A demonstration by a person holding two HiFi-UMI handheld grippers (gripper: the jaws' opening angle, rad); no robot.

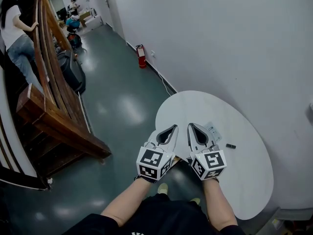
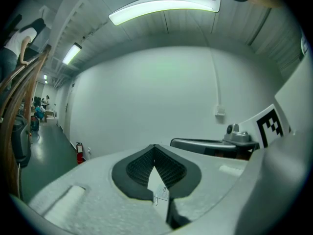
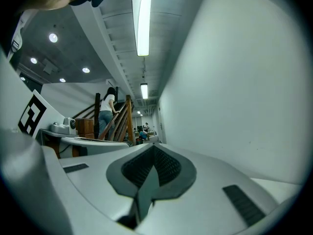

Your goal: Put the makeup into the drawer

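Note:
In the head view a round white table (image 1: 244, 180) stands against the wall. On it lie a small black stick-shaped item (image 1: 231, 146) and a flat pale packet (image 1: 213, 131). No drawer is in view. My left gripper (image 1: 172, 128) and right gripper (image 1: 191, 126) hang side by side over the table's near left edge, pointing away from me, a little short of the packet. In the left gripper view the left gripper (image 2: 154, 146) has its pads meeting at the tip with nothing held. The right gripper (image 3: 154, 146) looks the same in its own view.
A grey wall rises right behind the table. On the green floor to the left are a wooden stair rail (image 1: 54, 97), a black bag (image 1: 72, 72) and a red fire extinguisher (image 1: 141, 56). A person (image 1: 14, 33) stands on the stairs at far left.

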